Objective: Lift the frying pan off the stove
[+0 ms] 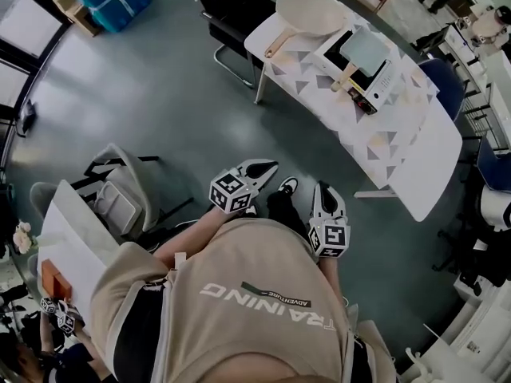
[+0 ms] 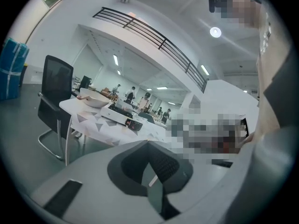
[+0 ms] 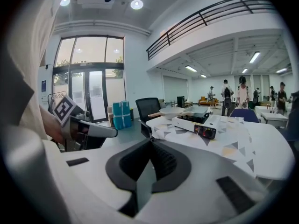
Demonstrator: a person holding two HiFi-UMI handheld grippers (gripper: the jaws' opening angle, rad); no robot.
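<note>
The square grey frying pan sits on the portable stove on the white surface, at about 1 o'clock from both tools and well apart across the floor. Its wooden handle runs back toward 7 o'clock. The right hand-held gripper is nearer — it and the left hand-held gripper are pressed together, empty. In the left gripper view the pan is too small to make out.

A big open office hall: railed upper gallery, glass entrance doors, black desk chair (metal-framed), white tabletop, distant desks.
</note>
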